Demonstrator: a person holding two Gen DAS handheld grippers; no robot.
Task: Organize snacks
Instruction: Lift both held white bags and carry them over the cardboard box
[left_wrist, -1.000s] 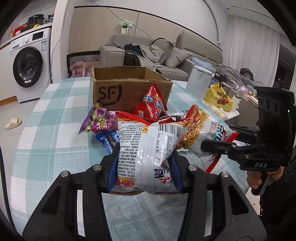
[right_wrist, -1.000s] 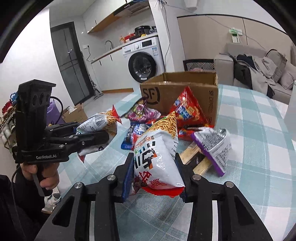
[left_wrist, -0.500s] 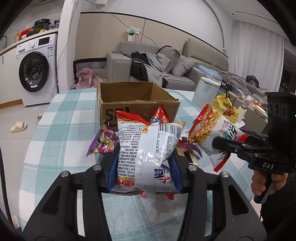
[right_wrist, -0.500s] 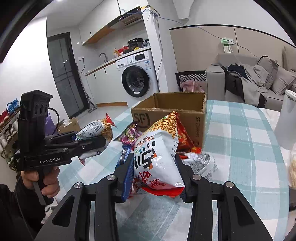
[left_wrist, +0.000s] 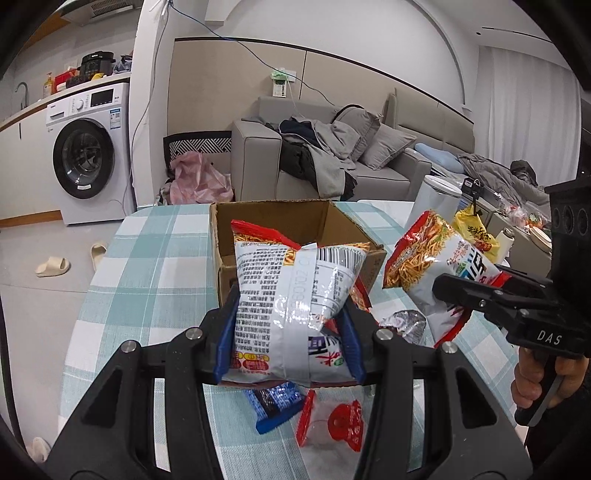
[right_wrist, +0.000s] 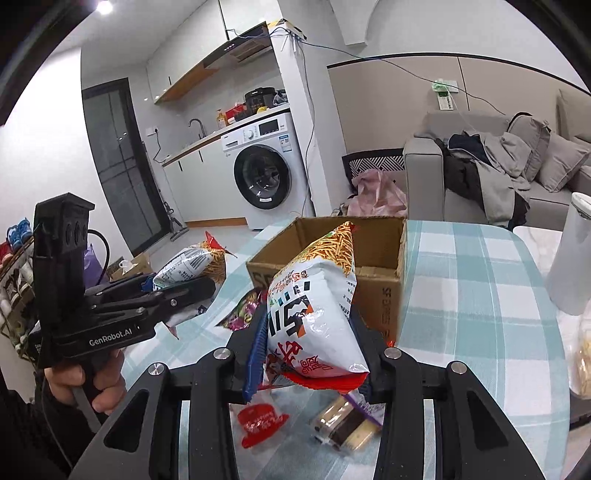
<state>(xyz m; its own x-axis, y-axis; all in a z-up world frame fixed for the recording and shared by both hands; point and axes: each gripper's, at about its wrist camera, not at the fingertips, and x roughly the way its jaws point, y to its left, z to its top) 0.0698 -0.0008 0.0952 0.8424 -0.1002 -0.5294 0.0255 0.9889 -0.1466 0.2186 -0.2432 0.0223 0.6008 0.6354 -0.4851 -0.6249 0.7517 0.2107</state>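
Observation:
My left gripper (left_wrist: 290, 341) is shut on a white noodle-snack bag (left_wrist: 291, 299) with its printed back toward me, held in the air in front of an open cardboard box (left_wrist: 295, 218). My right gripper (right_wrist: 308, 345) is shut on a matching bag (right_wrist: 314, 314), front side out, also lifted before the box (right_wrist: 384, 295). Each wrist view shows the other gripper: the right gripper (left_wrist: 458, 291) with its bag (left_wrist: 432, 266), the left gripper (right_wrist: 192, 284) with its bag (right_wrist: 190, 262). The box interior that I can see holds nothing.
On the checked tablecloth (left_wrist: 147, 273) below lie a blue packet (left_wrist: 273, 402), a red-capped clear packet (left_wrist: 332, 421), a silver packet (left_wrist: 404, 325), a purple candy bag (right_wrist: 240, 314) and a wafer pack (right_wrist: 347, 424). A white canister (right_wrist: 572, 254) stands at the right edge.
Both grippers rose with their bags and drew nearer the box. The loose snacks sank low in each view, and the box's open top came into sight.

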